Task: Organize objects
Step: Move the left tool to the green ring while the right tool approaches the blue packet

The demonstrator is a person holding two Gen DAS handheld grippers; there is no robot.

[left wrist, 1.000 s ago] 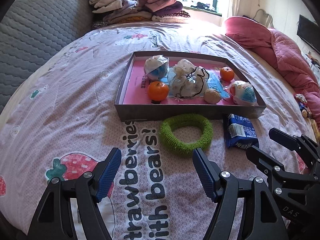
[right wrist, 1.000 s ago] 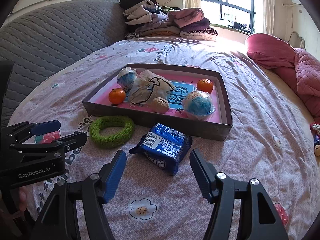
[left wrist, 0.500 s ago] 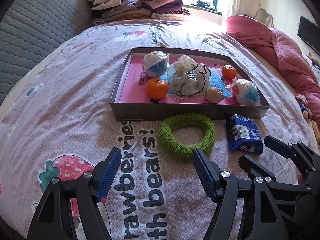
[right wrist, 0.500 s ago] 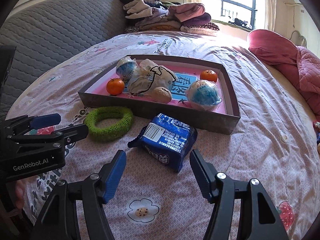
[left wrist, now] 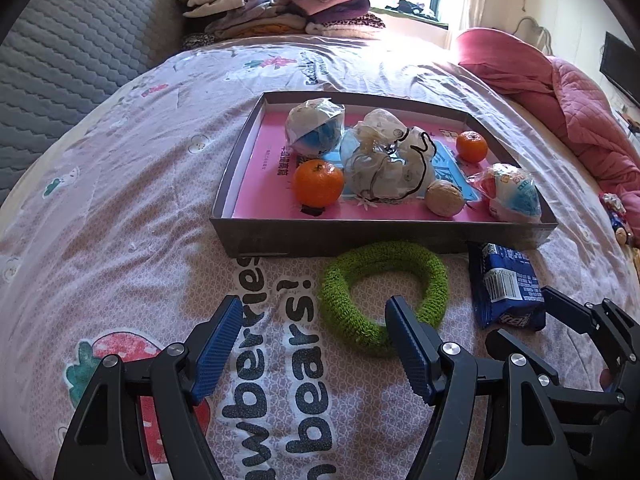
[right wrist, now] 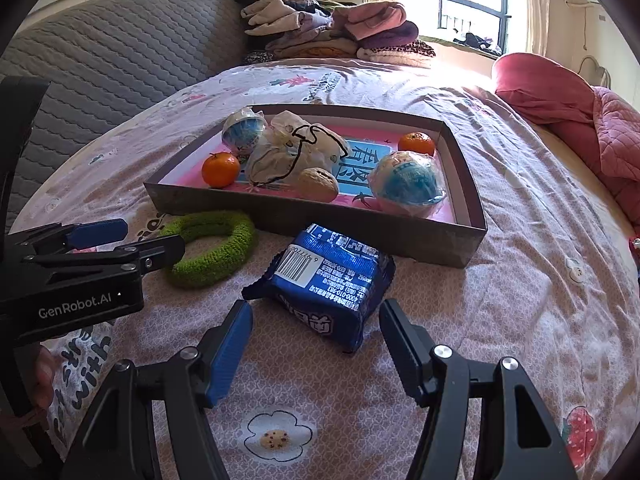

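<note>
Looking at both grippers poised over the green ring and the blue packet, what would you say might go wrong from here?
1. The left gripper is off-centre: one finger overlaps the green ring, so closing may pinch bedsheet or only nudge the ring.
2. The blue packet looks soft; the open right gripper could crush it.
3. The two grippers sit close and may collide.

Bed (left wrist: 120, 208): tray (left wrist: 360, 236), ring (left wrist: 384, 292), packet (left wrist: 504, 288)

A home bedroom: a bed (left wrist: 120, 208) with cartoon-print sheets, folded clothes (left wrist: 276, 12) stacked by the window (right wrist: 472, 4).
</note>
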